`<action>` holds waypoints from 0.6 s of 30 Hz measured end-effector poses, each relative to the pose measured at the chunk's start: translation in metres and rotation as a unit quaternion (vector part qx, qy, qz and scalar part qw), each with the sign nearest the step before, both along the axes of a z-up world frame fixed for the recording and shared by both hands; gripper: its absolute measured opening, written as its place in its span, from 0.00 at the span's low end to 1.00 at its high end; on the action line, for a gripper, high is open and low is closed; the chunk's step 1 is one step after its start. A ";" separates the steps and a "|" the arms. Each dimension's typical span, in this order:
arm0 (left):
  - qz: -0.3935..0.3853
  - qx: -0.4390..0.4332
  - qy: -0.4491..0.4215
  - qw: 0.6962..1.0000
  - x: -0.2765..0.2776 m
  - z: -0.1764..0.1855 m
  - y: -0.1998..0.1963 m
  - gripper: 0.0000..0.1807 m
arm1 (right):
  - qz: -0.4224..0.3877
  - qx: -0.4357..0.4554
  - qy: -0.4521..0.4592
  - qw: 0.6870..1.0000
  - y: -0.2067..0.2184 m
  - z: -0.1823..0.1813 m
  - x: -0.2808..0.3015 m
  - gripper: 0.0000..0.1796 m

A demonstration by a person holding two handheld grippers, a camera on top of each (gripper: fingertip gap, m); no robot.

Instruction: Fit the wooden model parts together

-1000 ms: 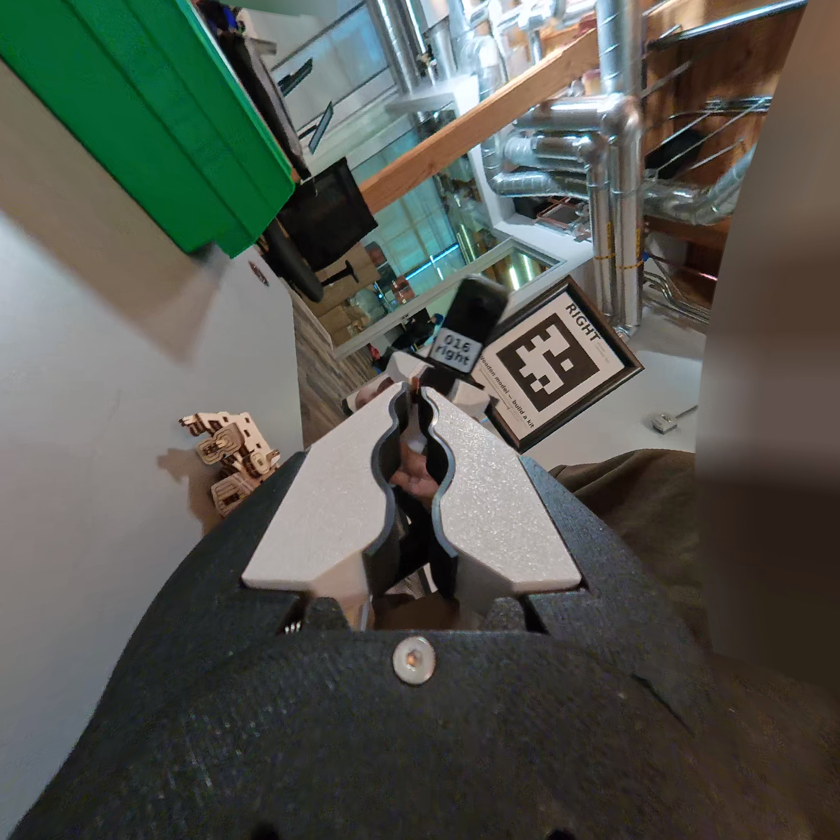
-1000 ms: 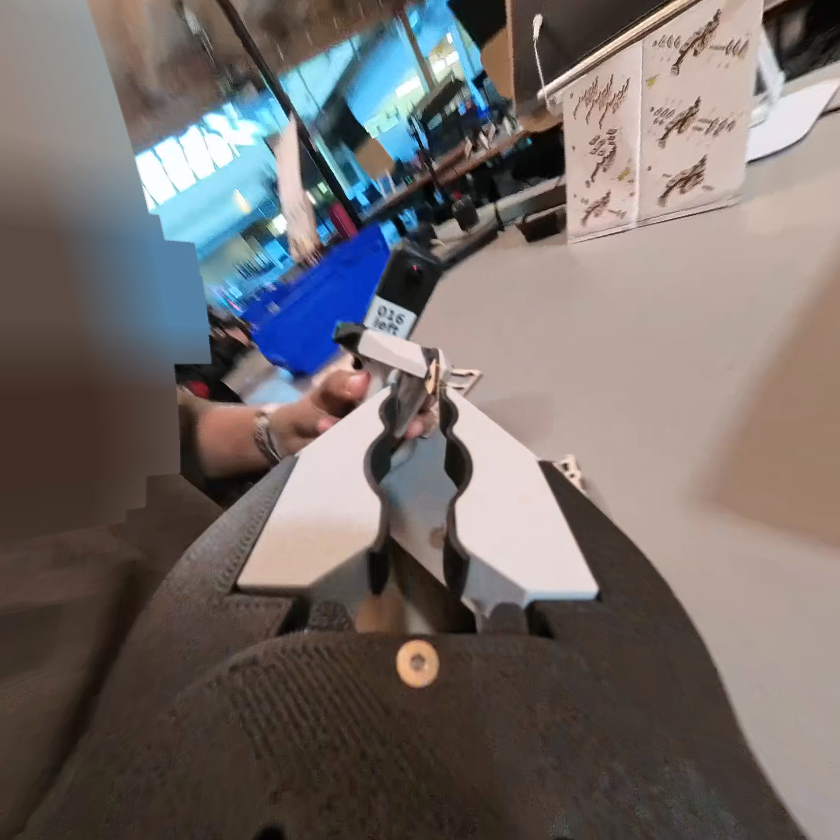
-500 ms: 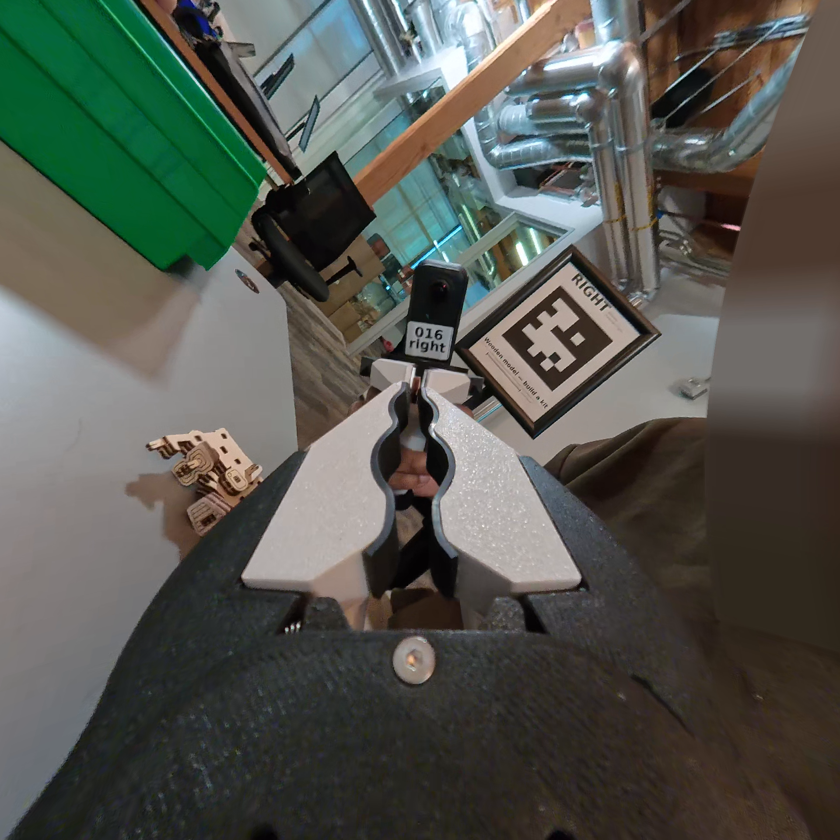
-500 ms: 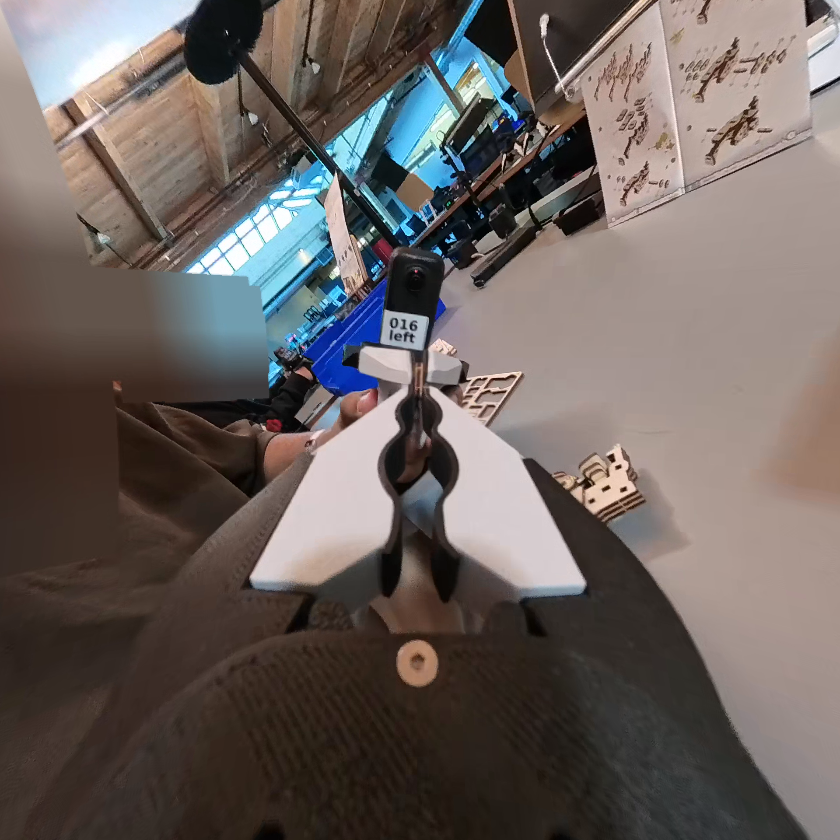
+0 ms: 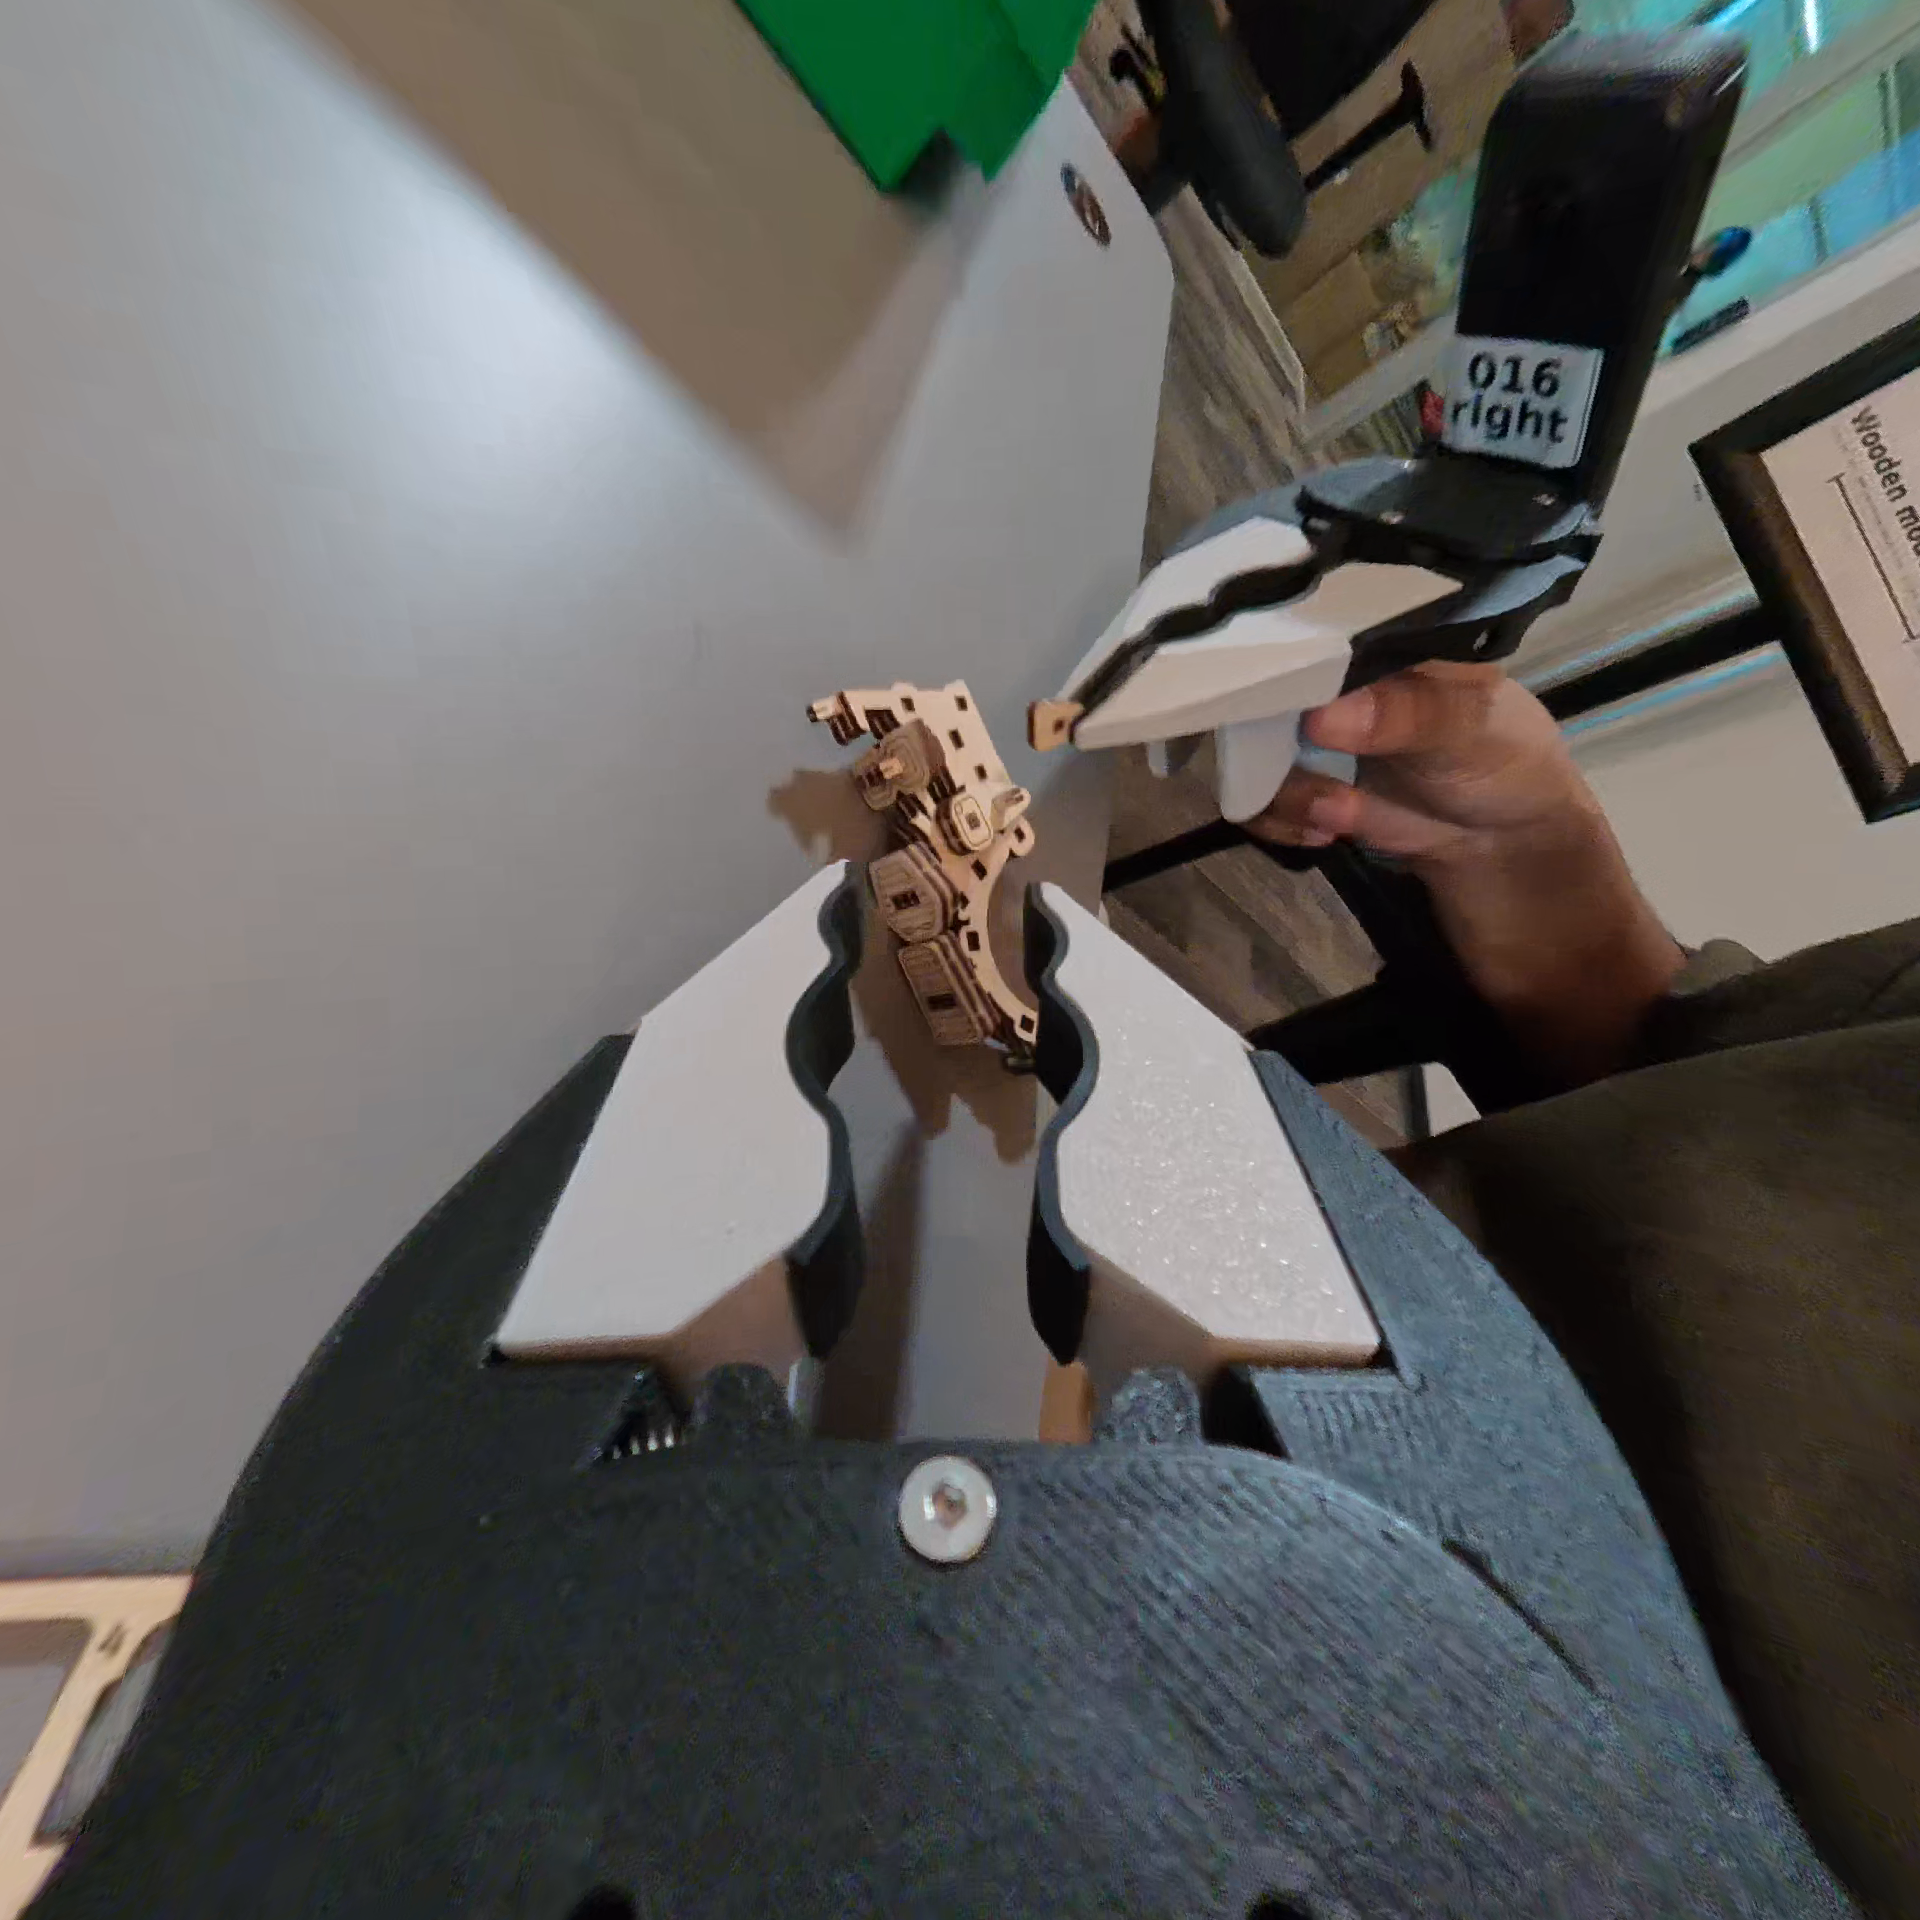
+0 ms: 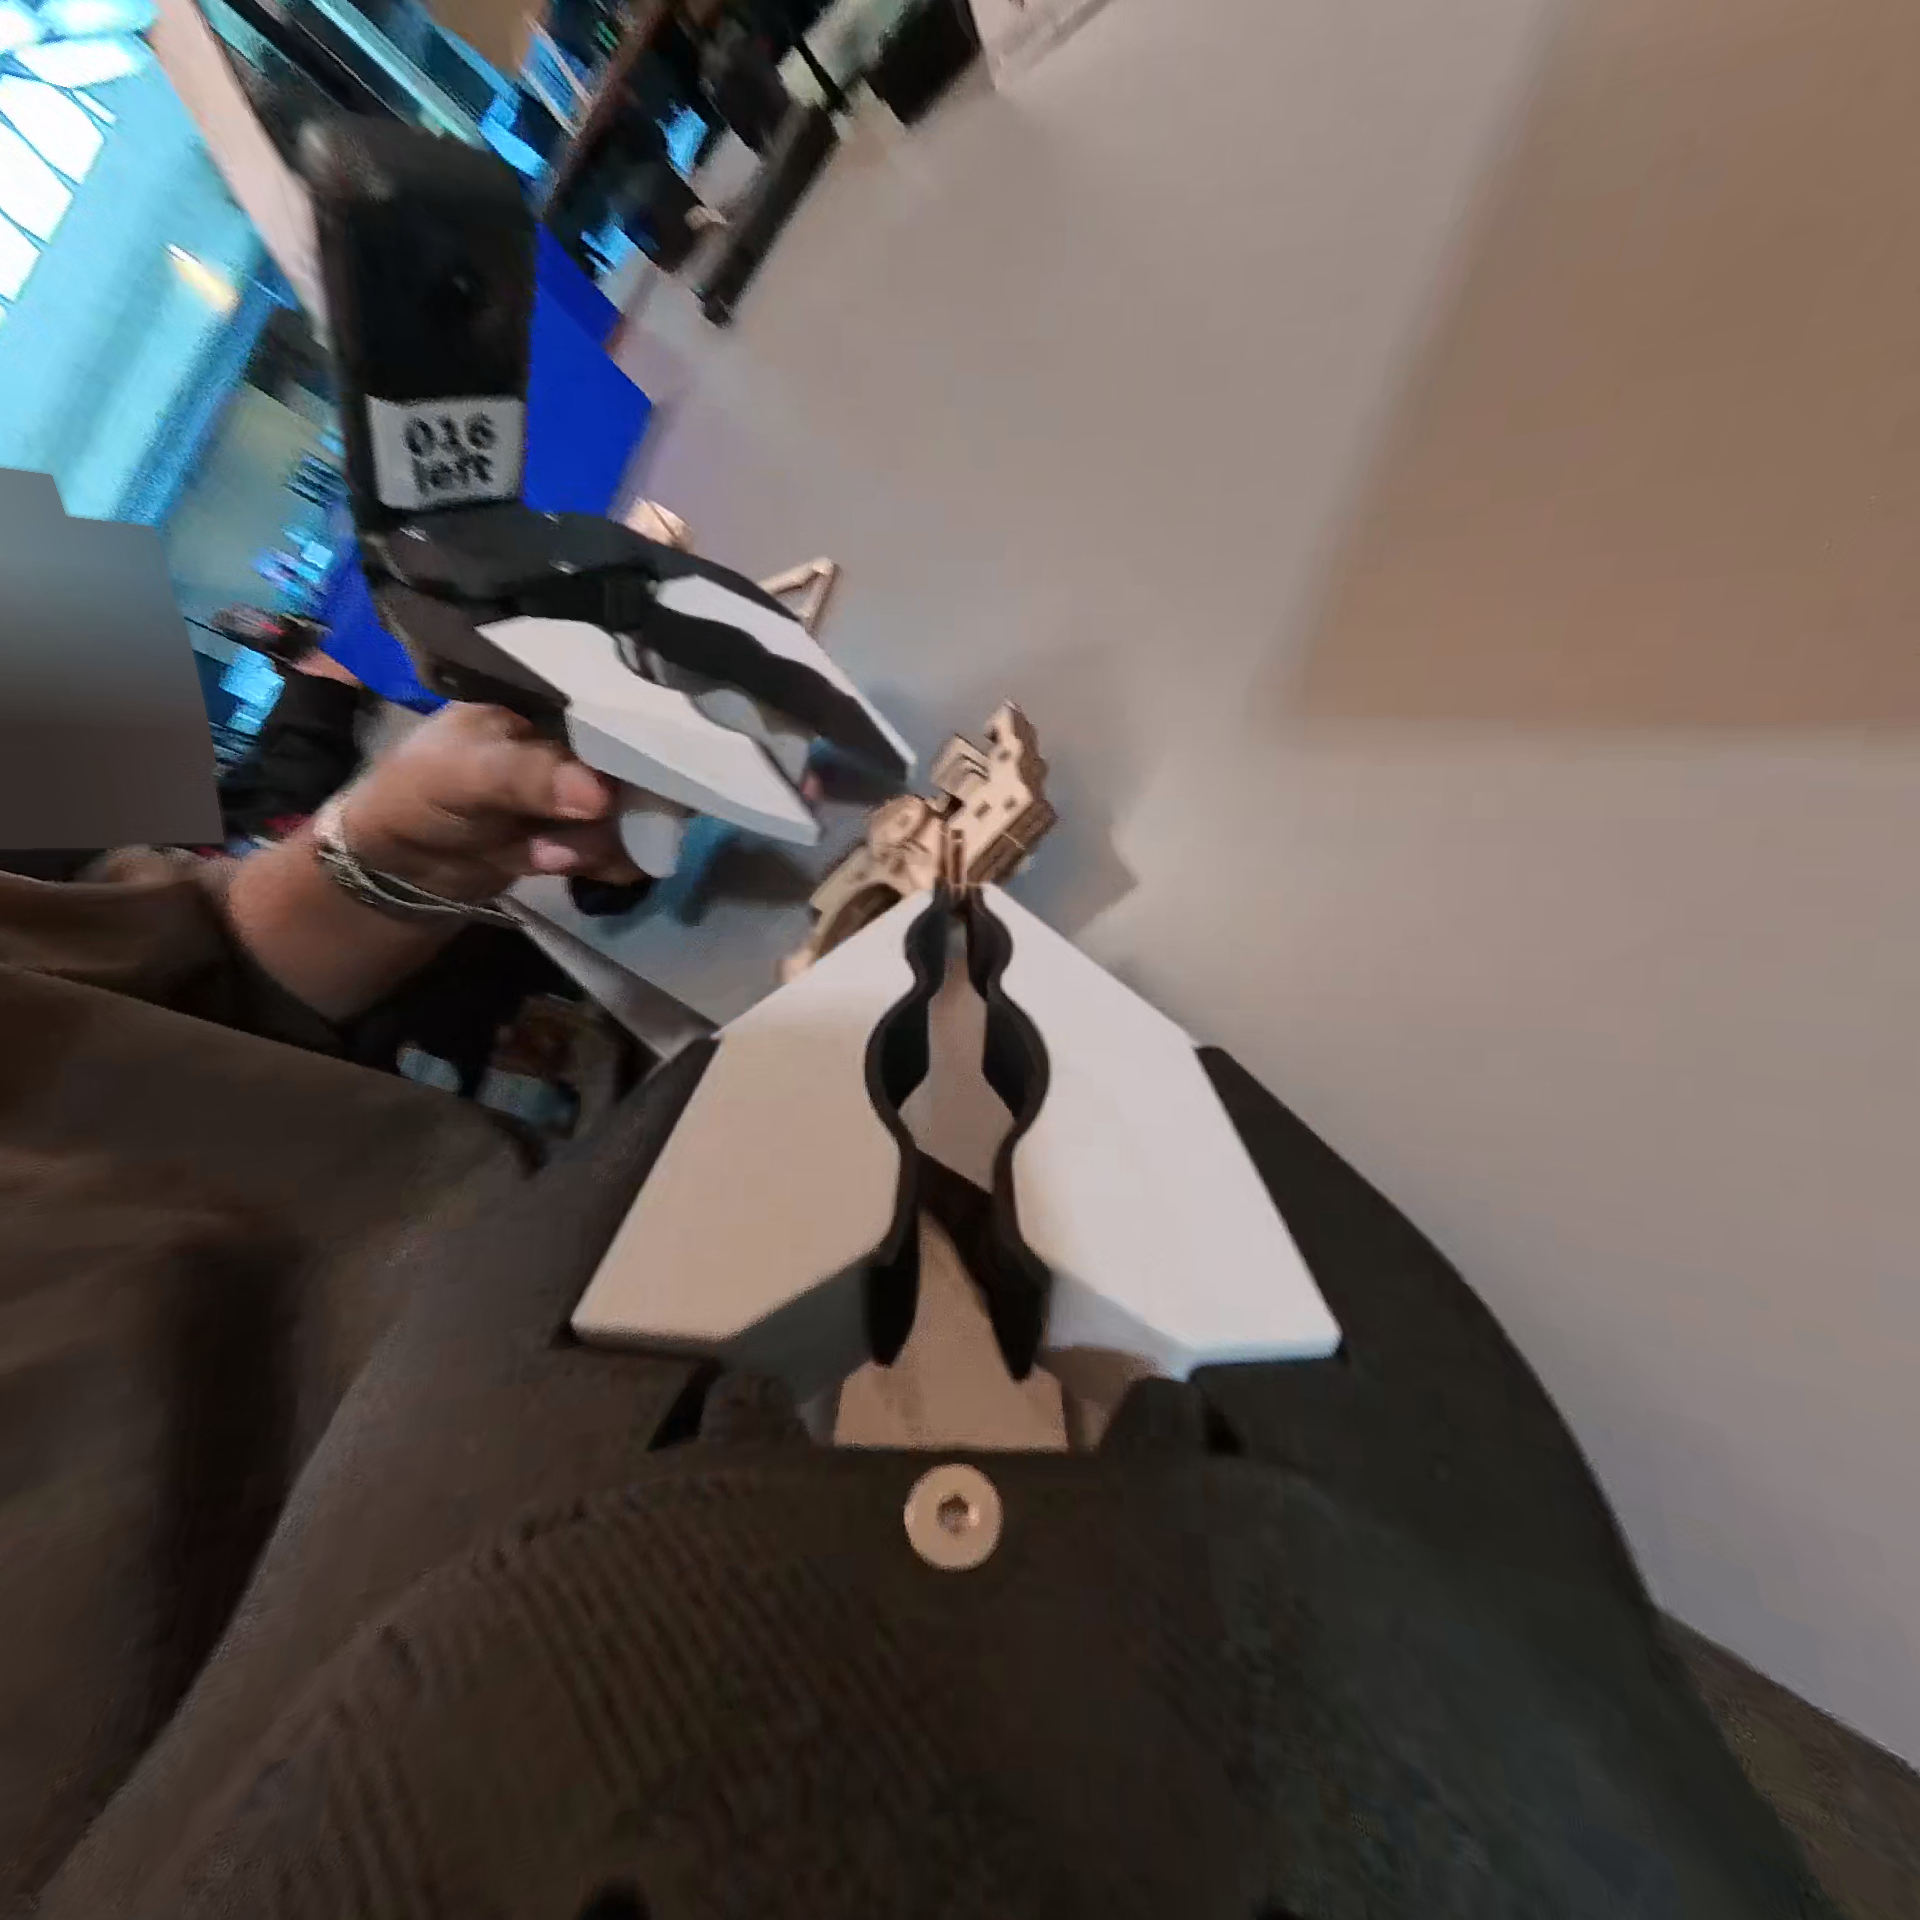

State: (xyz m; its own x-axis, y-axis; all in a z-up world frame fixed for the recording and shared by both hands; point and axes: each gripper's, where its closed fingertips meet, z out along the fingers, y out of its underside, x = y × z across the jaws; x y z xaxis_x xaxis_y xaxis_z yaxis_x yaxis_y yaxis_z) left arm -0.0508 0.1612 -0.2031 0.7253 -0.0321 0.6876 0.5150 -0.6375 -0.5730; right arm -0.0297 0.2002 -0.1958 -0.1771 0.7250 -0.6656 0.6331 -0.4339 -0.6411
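A partly built wooden model (image 5: 935, 831) lies on the grey table (image 5: 364, 623). My left gripper (image 5: 940, 894) is open, and the model's near end lies between its fingertips. My right gripper (image 5: 1070, 717) comes in from the right, shut on a small wooden part (image 5: 1049, 724) held just right of the model's top. In the right wrist view my right gripper (image 6: 956, 899) is shut on the thin part (image 6: 954, 883), right at the model (image 6: 977, 810). The open left gripper (image 6: 857, 800) is at the model's left.
A green bin (image 5: 935, 94) stands at the table's far side. A framed sign (image 5: 1829, 582) stands at the right. A wooden parts sheet (image 5: 62, 1704) lies at the near left and also shows in the right wrist view (image 6: 805, 587). A blue bin (image 6: 582, 364) is beyond. The gap from one gripper's tips to the other's is roughly 6 centimeters.
Both grippers have swung down from facing each other to the model on the table. My left gripper has opened. My right gripper stays shut on the small part.
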 end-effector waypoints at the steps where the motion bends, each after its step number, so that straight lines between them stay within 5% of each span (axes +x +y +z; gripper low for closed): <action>1: -0.003 0.000 -0.003 1.000 0.001 0.000 0.000 0.16 | -0.002 0.022 -0.010 1.000 0.004 -0.004 0.002 0.01; 7: -0.019 -0.015 0.025 0.999 0.006 -0.005 0.001 0.16 | 0.027 0.048 -0.048 0.997 -0.006 -0.021 0.006 0.01; 18: 0.004 0.029 -0.176 0.984 0.007 0.019 0.004 0.18 | 0.031 0.032 -0.035 0.998 -0.015 -0.019 0.001 0.01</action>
